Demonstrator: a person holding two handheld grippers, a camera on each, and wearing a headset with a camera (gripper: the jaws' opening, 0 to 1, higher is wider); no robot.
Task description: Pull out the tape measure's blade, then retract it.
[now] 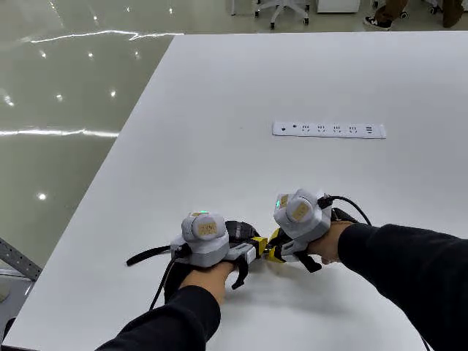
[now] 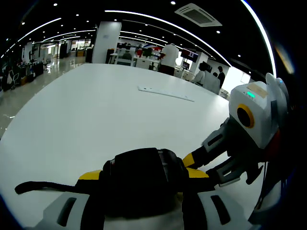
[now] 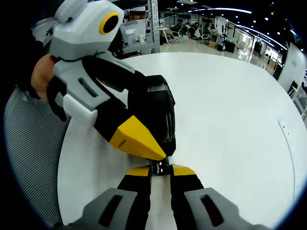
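- Two grippers meet tip to tip near the near edge of the white table (image 1: 219,102). My left gripper (image 2: 143,174) is on the left and my right gripper (image 3: 160,171) is on the right.
- Left gripper: the jaws are spread wide and clamped on the two sides of the tape measure (image 1: 240,231), a rounded black case resting on the table. Its black strap (image 1: 146,254) trails off to the left.
- Right gripper: the jaws are almost fully closed. Their yellow tips pinch a small metal piece at the mouth of the case, which I take to be the blade tip (image 3: 159,166).
- Key relation: the case lies directly left of my right gripper, just beside its tips, so almost no blade shows between them. As I judge it, the blade's long axis runs left to right along the near edge of the table, in line with both grippers.
- Consequence for the pull: the right gripper has the blade, and open table lies to its right. The draw should go straight right along that axis while the left gripper pins the case. A pull off that axis could twist the blade or slip the tip out of the pinch.
- Far field: a white power strip (image 1: 329,130) lies well apart toward the far side, clear of the pull line.
- Progress: the blade is not yet drawn out, and retraction comes after.
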